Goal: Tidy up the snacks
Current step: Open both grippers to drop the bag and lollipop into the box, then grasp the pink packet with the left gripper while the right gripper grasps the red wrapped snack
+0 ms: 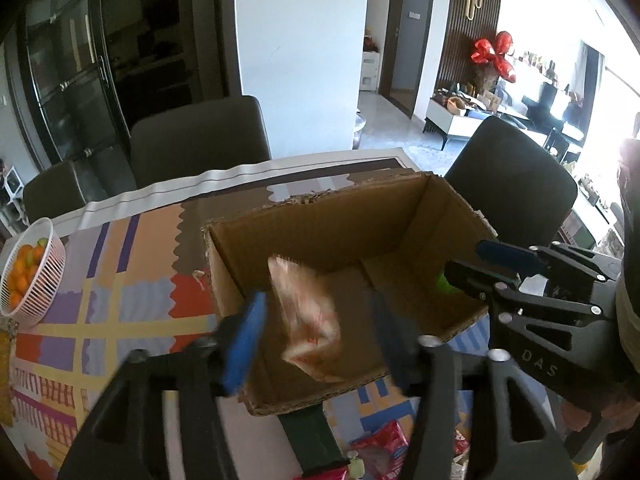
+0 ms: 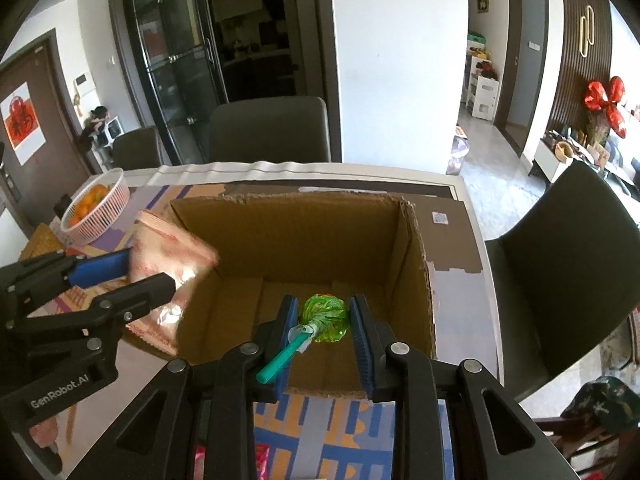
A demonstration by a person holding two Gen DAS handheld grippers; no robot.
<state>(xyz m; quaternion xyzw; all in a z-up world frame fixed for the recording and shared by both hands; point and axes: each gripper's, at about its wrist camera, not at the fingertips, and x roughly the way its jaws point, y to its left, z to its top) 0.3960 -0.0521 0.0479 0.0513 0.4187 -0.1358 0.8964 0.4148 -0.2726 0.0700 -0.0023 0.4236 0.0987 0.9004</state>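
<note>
An open cardboard box [image 1: 304, 216] [image 2: 416, 264] stands on the patterned tablecloth. A pale pink snack packet [image 1: 308, 312] [image 2: 168, 256], blurred, hangs over the box's near left corner between the blue pads of my left gripper [image 1: 316, 308] [image 2: 150, 268]. A gap shows on each side of it, so the jaws are open. A green-wrapped lollipop [image 2: 324, 314] with a teal stick sits between the fingers of my right gripper [image 2: 324, 304] [image 1: 464, 258] above the box floor. The pads stand off the lollipop's head and the stick lies across the left pad. The box's inside looks bare.
A white basket of oranges [image 1: 40, 264] [image 2: 96, 208] sits at the table's far left. Red snack packs [image 1: 380, 452] and a dark green strip [image 1: 308, 436] lie in front of the box. Dark chairs [image 1: 200, 136] [image 2: 568, 264] ring the table.
</note>
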